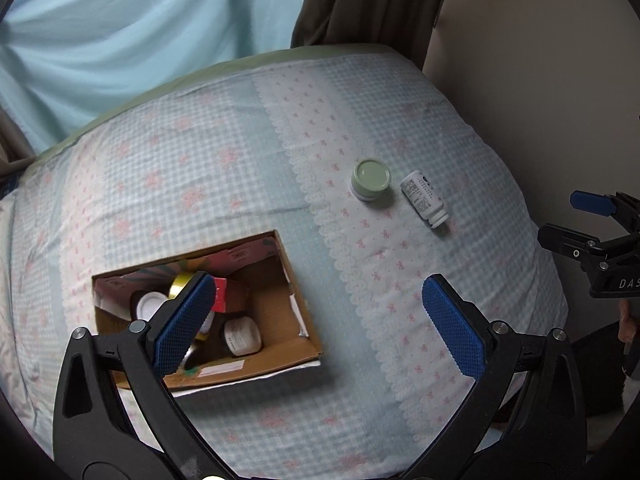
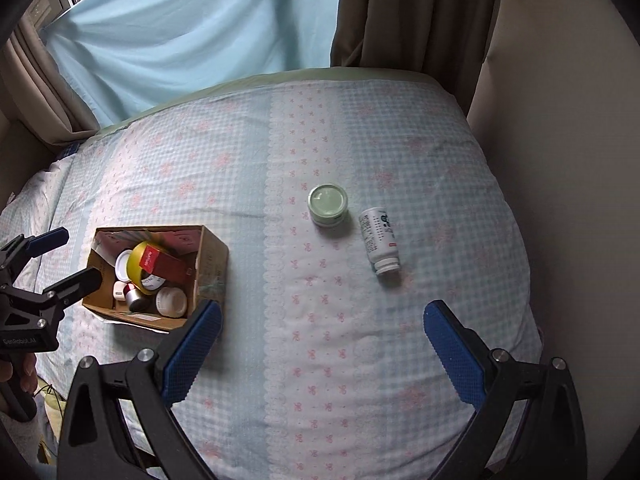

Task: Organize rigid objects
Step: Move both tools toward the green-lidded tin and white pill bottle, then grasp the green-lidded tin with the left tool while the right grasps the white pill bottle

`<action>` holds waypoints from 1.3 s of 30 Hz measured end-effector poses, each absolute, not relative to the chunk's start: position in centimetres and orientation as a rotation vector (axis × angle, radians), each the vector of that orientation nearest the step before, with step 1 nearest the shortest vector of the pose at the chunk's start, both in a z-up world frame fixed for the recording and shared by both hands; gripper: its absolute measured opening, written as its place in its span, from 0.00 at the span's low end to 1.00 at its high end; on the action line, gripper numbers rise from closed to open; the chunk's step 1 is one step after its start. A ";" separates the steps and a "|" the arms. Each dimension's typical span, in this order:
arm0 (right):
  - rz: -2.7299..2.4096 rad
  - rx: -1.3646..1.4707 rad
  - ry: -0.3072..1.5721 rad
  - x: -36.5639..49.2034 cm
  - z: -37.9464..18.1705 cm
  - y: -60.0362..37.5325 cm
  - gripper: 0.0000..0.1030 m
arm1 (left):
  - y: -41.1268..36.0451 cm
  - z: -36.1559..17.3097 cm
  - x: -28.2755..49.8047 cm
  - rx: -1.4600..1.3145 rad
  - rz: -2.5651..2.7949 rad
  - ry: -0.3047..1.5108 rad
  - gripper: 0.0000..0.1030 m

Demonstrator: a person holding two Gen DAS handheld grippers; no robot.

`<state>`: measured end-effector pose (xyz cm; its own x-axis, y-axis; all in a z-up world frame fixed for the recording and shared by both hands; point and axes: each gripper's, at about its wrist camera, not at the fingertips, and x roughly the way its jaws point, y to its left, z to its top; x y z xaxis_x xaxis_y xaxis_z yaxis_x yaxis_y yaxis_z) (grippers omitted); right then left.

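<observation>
An open cardboard box [image 1: 280,344] [image 2: 210,256] sits on the bed and holds several items: a yellow tape roll [image 2: 136,266], a red box [image 2: 164,266] and white jars [image 2: 172,302]. A pale green round jar [image 1: 371,179] [image 2: 328,204] stands upright to the right of it. A white pill bottle [image 1: 425,198] [image 2: 378,238] lies on its side beside the jar. My left gripper [image 1: 316,320] is open and empty, just above the box's right side. My right gripper [image 2: 322,344] is open and empty, hovering nearer than the jar and bottle.
The bed is covered by a pale blue checked quilt [image 2: 280,140] with pink bows. A light blue curtain [image 2: 192,28] and a brown curtain [image 2: 412,12] hang behind it. A beige wall [image 1: 540,80] borders the bed's right edge.
</observation>
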<state>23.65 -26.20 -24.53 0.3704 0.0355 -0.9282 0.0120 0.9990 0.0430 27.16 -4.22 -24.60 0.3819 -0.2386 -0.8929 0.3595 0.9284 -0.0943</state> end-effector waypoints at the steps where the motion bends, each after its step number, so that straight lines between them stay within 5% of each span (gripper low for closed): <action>1: 0.017 0.040 1.202 23.9 -25.1 -27.5 0.98 | -5.7 -25.2 27.7 0.121 -0.382 1.125 1.00; 14: 0.097 0.078 1.308 27.3 -35.5 -34.2 0.98 | -17.1 -36.3 36.9 0.175 -0.356 1.316 0.99; 32: 0.041 0.105 1.430 36.0 -47.6 -33.1 0.97 | -22.7 -50.7 45.5 0.361 -0.454 1.397 0.99; 39: 0.056 0.011 1.466 38.6 -50.1 -31.6 0.67 | -22.9 -52.3 47.6 0.322 -0.495 1.391 0.72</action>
<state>38.59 -31.60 -50.07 0.1039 0.0446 -0.9936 -0.0315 0.9986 0.0415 47.61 -22.86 -52.30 0.1024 -0.1423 -0.9845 0.5112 0.8565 -0.0706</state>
